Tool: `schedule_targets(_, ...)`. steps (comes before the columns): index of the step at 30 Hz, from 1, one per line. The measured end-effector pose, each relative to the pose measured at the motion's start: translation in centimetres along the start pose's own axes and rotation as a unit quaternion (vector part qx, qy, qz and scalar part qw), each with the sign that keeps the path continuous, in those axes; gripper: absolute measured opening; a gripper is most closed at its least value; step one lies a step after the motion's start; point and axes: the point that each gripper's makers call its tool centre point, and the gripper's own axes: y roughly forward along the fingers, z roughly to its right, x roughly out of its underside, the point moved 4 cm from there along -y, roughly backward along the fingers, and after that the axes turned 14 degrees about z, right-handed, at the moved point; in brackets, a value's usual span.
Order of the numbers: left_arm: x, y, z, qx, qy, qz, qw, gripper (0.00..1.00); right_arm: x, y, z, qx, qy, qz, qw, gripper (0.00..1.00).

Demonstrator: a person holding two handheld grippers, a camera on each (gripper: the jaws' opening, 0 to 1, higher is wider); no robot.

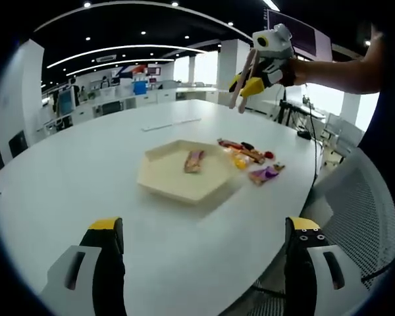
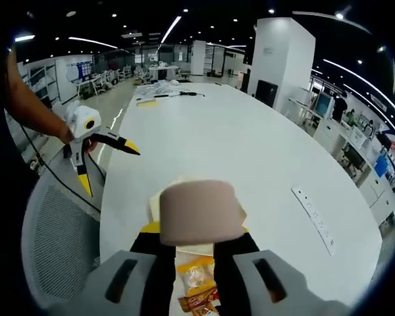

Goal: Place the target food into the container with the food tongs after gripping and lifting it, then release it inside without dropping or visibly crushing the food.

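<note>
Beige tray [image 1: 164,178]: one snack [image 1: 194,160] inside (several beside [image 1: 250,158]).

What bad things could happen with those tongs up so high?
The right claw holds the food tongs well above the table, so they may slip out. The wrapped snacks lie crowded, so the tongs may pinch two. One snack already lies in the tray.

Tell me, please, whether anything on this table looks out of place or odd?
Nothing looks spilled or damaged. One wrapped snack lies in the hexagonal tray; the remaining snacks sit in a loose cluster on the table beside it. The right gripper holds the tongs aloft.
</note>
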Motion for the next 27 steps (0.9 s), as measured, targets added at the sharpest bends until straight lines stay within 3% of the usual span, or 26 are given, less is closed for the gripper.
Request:
schedule_targets(12,0.0,0.0,0.3,0.002,0.001,-0.003,1.0,0.99,1.8,-3.8,-1.2,0.021,0.01,-0.005,0.9997,0.21)
schedule_targets(27,0.3,0.1,0.2,0.001,0.0,-0.012,0.9999,0.99,2.6,-5.6,-2.9,0.029,0.016,-0.001,0.9994,0.21)
